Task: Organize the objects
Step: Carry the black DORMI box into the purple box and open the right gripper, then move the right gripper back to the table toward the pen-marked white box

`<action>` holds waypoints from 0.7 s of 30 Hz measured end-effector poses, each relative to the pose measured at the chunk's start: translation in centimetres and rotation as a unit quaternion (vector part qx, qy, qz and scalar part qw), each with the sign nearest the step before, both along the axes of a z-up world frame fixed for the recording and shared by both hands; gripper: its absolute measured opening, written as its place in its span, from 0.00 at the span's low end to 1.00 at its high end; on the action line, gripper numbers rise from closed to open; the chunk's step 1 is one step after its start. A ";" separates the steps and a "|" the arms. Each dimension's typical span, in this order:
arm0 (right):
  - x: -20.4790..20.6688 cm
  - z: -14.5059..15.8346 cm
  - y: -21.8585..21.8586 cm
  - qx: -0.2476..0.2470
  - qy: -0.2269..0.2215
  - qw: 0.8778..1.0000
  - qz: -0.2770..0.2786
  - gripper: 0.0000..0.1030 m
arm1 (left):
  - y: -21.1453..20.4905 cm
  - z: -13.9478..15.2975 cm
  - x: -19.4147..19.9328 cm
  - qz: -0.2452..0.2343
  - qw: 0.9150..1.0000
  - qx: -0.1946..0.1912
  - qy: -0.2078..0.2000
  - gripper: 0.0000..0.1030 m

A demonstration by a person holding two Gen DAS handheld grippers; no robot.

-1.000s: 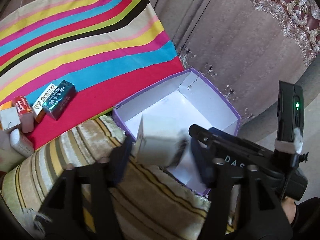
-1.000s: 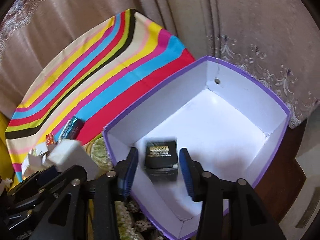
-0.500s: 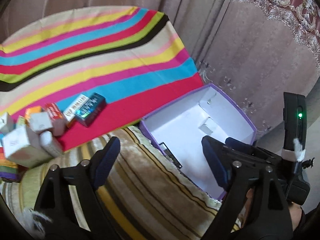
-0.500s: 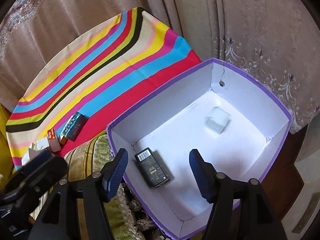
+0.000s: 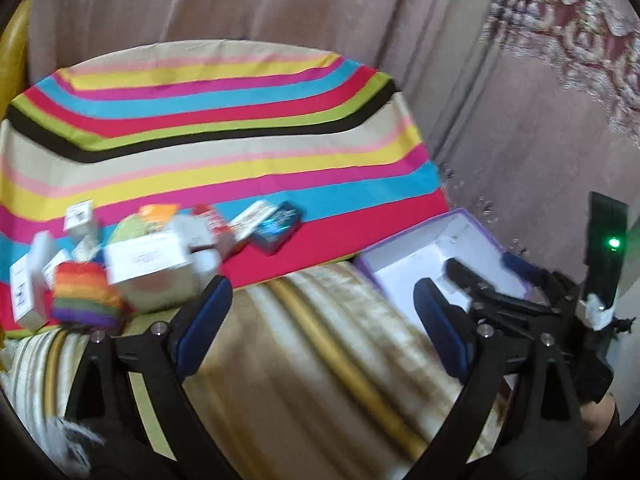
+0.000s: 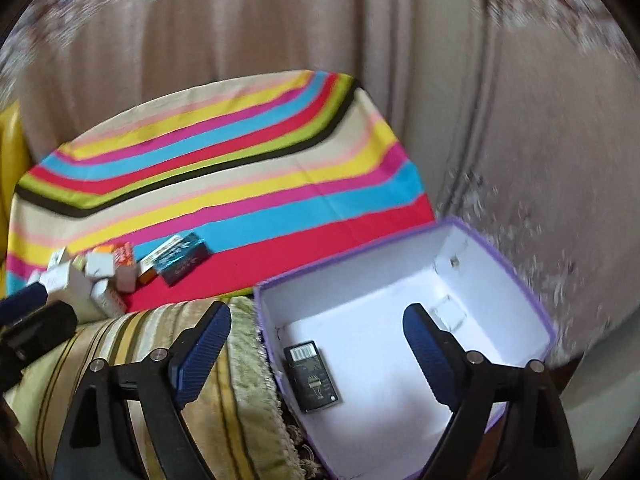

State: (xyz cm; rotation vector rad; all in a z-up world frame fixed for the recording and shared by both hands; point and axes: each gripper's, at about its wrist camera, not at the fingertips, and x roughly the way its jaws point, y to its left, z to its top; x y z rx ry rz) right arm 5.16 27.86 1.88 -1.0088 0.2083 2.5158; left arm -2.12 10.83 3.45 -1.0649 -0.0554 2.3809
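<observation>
The left tongs (image 5: 322, 322) are opening, their blue-padded jaws wide apart with nothing between them, over a beige cushion with gold and brown stripes (image 5: 320, 360). The right tongs (image 6: 316, 350) are also opening, jaws spread wide and empty, one finger over the cushion and the other over the open purple cardboard box with a white inside (image 6: 516, 276).

The box stands at the right end of the cushion, just off the right front corner of the table covered by a cloth of bright coloured stripes (image 6: 240, 184). Inside it, a flat black carton with a white barcode label (image 6: 312, 376) lies on the floor near the wall closest to the cushion, and a small white cube-shaped carton (image 6: 450, 314) sits toward the far corner, well apart from it.

Along the table's front edge, toward the left, a cluster of small cartons remains: a dark teal glossy carton (image 5: 276, 228), a large white carton (image 5: 148, 260), several smaller white and red ones, and a rainbow-striped soft item (image 5: 86, 300) at the front left, touching the white carton.

A draped beige curtain (image 6: 240, 32) hangs behind the table.
</observation>
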 end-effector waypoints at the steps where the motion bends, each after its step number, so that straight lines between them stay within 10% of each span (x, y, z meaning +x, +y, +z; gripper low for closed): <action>1: -0.1 0.2 -0.4 0.011 0.001 1.000 0.005 0.87 | -0.9 0.0 0.0 0.021 1.000 -0.017 0.006 0.91; 5: -0.9 0.6 -2.1 0.059 -0.008 0.998 0.011 0.87 | -4.1 -0.2 -0.2 0.065 0.998 -0.007 0.011 0.91; 21: -3.7 0.1 -7.5 -0.040 -0.008 0.986 0.162 0.87 | -14.5 -2.5 0.1 0.167 0.986 0.017 -0.022 0.91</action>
